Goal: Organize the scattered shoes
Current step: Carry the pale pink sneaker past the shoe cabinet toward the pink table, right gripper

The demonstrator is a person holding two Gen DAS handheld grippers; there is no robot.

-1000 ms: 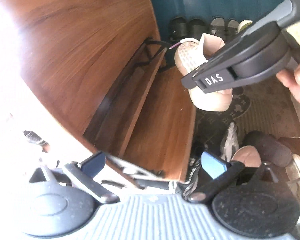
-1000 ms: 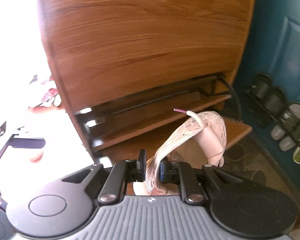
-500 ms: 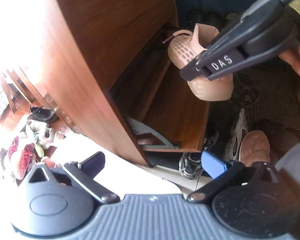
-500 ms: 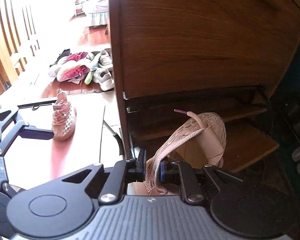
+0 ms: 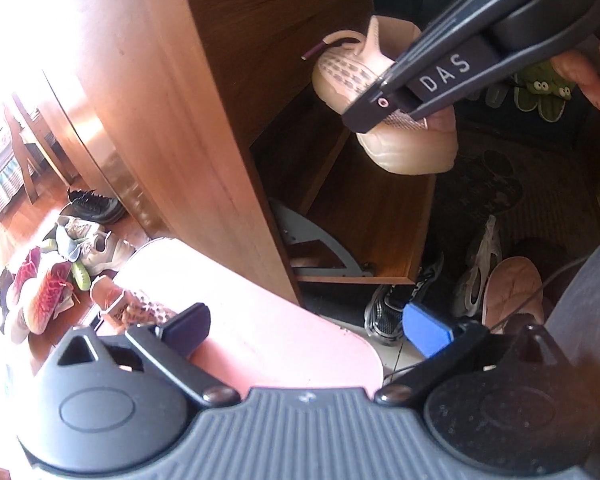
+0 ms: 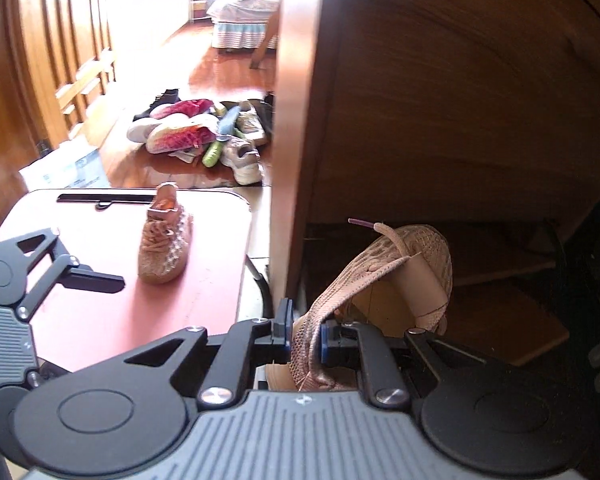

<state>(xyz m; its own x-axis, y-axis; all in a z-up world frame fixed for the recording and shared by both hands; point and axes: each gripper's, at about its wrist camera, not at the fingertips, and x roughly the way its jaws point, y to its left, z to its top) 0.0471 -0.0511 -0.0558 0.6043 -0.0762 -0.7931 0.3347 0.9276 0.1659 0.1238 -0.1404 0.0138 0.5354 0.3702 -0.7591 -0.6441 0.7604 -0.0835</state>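
Left wrist view: left gripper (image 5: 306, 326) fingers spread, empty, above pink bench (image 5: 284, 344); right gripper (image 5: 384, 110) pinched pink sneaker (image 5: 404, 148) before open cabinet (image 5: 220, 120).

Right wrist view: fingers (image 6: 327, 338) clamped sneaker's knit collar; sole hidden below. Matching sneaker (image 6: 165, 240) stood on bench.

A pink table (image 6: 100, 320) bears one pink sneaker (image 6: 165, 240); the wooden floor (image 6: 204, 68) (sunlit) carries a shoe heap (image 6: 204, 132).
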